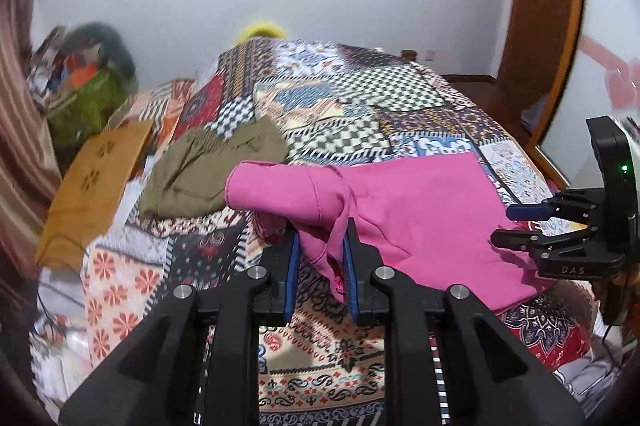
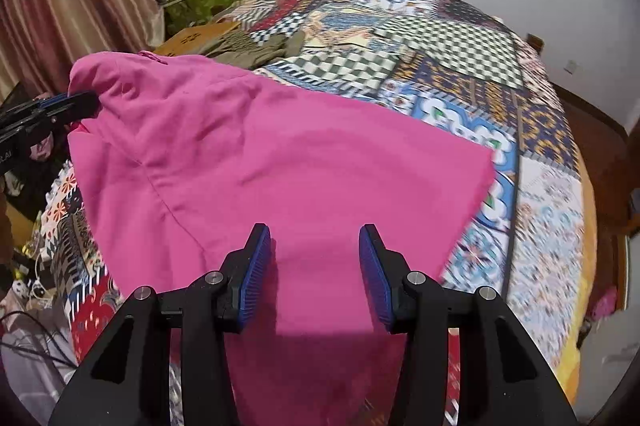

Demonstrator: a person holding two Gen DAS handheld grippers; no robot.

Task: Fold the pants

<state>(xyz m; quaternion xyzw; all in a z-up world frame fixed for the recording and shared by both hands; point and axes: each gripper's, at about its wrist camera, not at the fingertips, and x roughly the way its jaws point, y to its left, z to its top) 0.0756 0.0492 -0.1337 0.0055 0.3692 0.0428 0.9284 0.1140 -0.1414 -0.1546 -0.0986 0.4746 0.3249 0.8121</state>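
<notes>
Patchwork bedding (image 1: 360,98) in checks and florals covers the bed, which stands against a pale wall. On it lie the pink pants (image 2: 280,162), spread across the near part of the bed, with a folded olive garment (image 1: 208,170) further back to the left. At one bunched end of the pants, the left claw (image 1: 320,266) is clamped on a gathered fold, lifting it. Above the flat pink cloth, the right claw (image 2: 316,274) hangs with its jaws spread wide, holding nothing.

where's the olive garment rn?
Left wrist view: the olive garment lies on the quilt, left of and beyond the pink pants, beside a tan board at the bed's left edge.
</notes>
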